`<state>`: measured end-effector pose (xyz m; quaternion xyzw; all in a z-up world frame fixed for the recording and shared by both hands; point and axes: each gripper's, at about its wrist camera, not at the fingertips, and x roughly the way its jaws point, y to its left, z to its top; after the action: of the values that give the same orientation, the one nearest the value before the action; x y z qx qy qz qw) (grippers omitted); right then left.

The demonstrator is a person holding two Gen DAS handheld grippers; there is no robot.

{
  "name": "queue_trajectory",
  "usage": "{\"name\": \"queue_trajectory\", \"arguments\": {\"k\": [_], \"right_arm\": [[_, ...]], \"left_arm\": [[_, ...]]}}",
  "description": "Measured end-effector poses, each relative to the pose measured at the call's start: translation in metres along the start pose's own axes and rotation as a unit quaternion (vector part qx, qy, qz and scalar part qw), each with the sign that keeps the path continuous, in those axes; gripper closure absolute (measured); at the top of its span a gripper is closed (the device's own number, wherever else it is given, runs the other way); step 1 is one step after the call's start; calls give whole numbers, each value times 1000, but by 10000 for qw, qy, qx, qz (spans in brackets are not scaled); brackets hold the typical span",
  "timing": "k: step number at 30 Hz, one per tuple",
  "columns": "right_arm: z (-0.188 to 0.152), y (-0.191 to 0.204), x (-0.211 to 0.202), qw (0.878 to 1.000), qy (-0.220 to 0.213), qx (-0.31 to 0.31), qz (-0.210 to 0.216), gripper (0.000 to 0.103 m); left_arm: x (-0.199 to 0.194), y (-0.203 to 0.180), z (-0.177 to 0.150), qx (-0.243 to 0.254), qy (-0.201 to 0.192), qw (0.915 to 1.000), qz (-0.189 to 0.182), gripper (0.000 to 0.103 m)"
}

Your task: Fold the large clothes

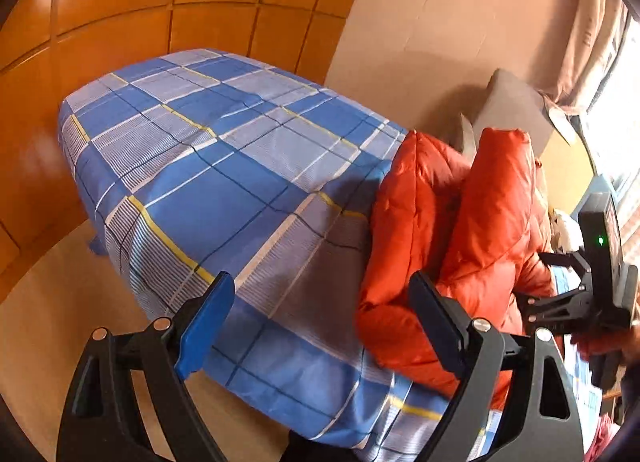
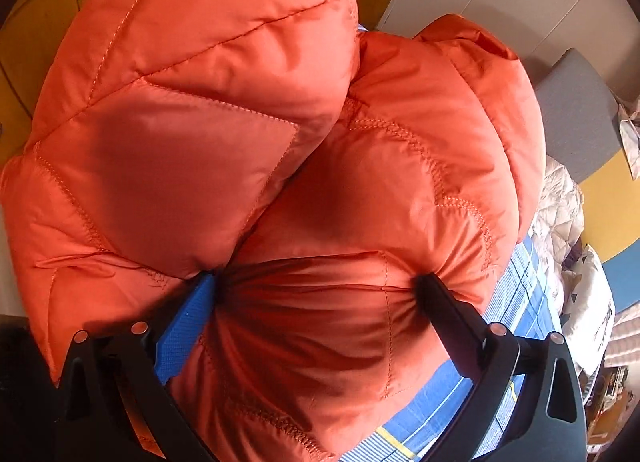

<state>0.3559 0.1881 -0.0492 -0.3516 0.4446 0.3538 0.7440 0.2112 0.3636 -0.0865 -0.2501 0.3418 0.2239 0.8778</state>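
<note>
Jacket (image 2: 256, 166) bunched, orange, on my plaid bed sheet (image 1: 224, 190) | my right gripper (image 2: 320, 290) spread wide, fingers dug into its puffy fabric, grip unclear | my left gripper (image 1: 320, 310) spread, empty, above sheet beside jacket

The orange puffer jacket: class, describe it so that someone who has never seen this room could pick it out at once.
Find the bed with the blue, grey and yellow checked cover. At its end near the window, by the grey cushion, lies the orange puffer jacket, bunched into two upright lobes. It is the only bright orange, quilted, shiny thing there; the bedding beside it is white.
</note>
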Motion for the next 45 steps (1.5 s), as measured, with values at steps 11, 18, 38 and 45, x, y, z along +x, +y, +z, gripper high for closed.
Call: {"name": "queue_trajectory", "arguments": {"k": [11, 18, 38, 45], "right_arm": [[-4, -6, -12, 9999, -137, 17, -66, 3], [10, -20, -55, 9975, -693, 104, -60, 3], [68, -5, -17, 9983, -422, 370, 131, 3], [-42, -102, -41, 9522, -927, 2672, 1152, 3]], "left_arm": [[-7, -13, -6, 177, -61, 9998, -93, 14], [-6, -11, -7, 151, -117, 9998, -60, 14], [-8, -37, -5, 596, -179, 9959, -652, 6], [13, -51, -4, 590, 64, 9944, -875, 6]]}}
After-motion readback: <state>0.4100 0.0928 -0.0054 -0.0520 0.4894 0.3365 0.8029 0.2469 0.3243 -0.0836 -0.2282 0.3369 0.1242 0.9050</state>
